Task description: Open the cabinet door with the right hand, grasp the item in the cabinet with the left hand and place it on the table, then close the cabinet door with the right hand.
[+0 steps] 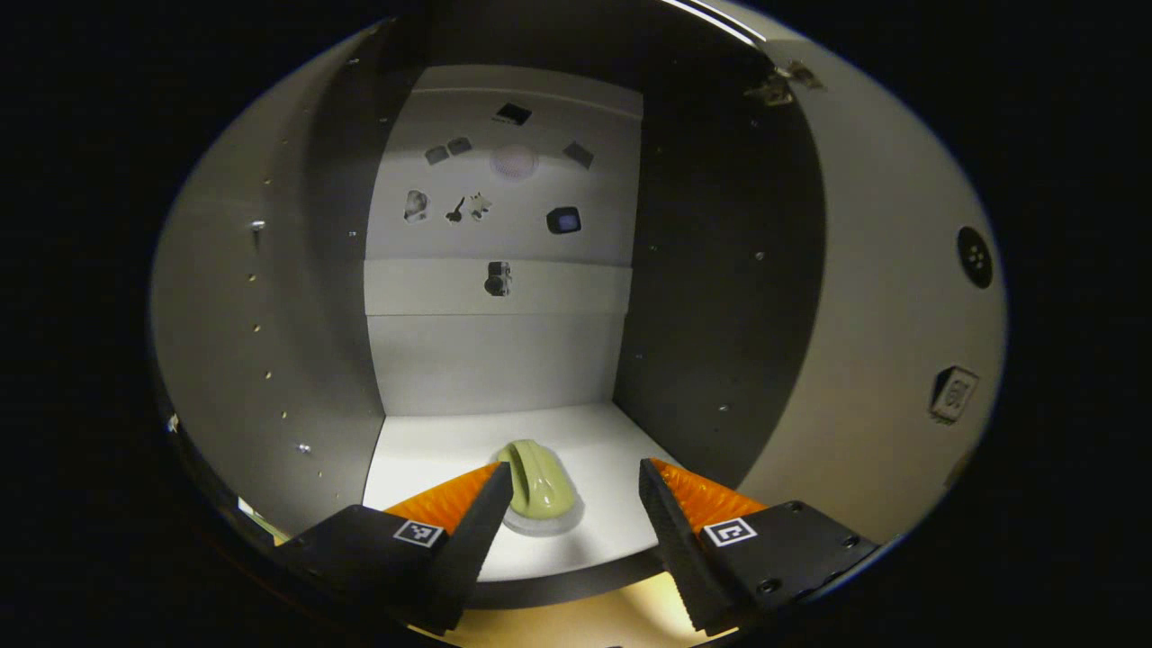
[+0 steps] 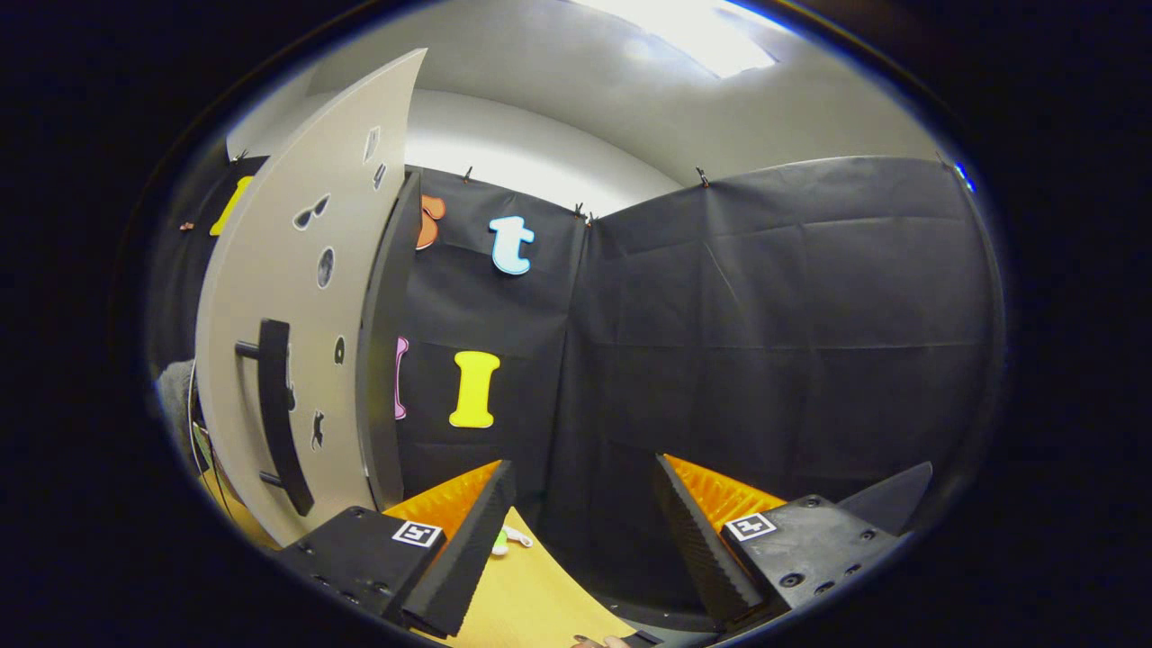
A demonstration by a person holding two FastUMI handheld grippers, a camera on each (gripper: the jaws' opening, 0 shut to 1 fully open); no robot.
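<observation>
In the left gripper view, the left gripper gapes wide at 6 o'clock, holding nothing. Just beyond its fingers, a pale green item lies on the cabinet floor, nearer the 7 o'clock finger. In the right gripper view, the right gripper is spread open and empty above the worktop. The open cabinet door with its dark handle stands at 9 o'clock.

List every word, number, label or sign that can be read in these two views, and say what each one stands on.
No text reads clearly.
Tag on the inner face of the cabinet door: characters too blurred to read.
Back-wall stickers: small pictures, no words.
Door-front stickers: silhouettes, no words.
Left gripper and right gripper: square coded markers beside the jaws, no letters.
</observation>
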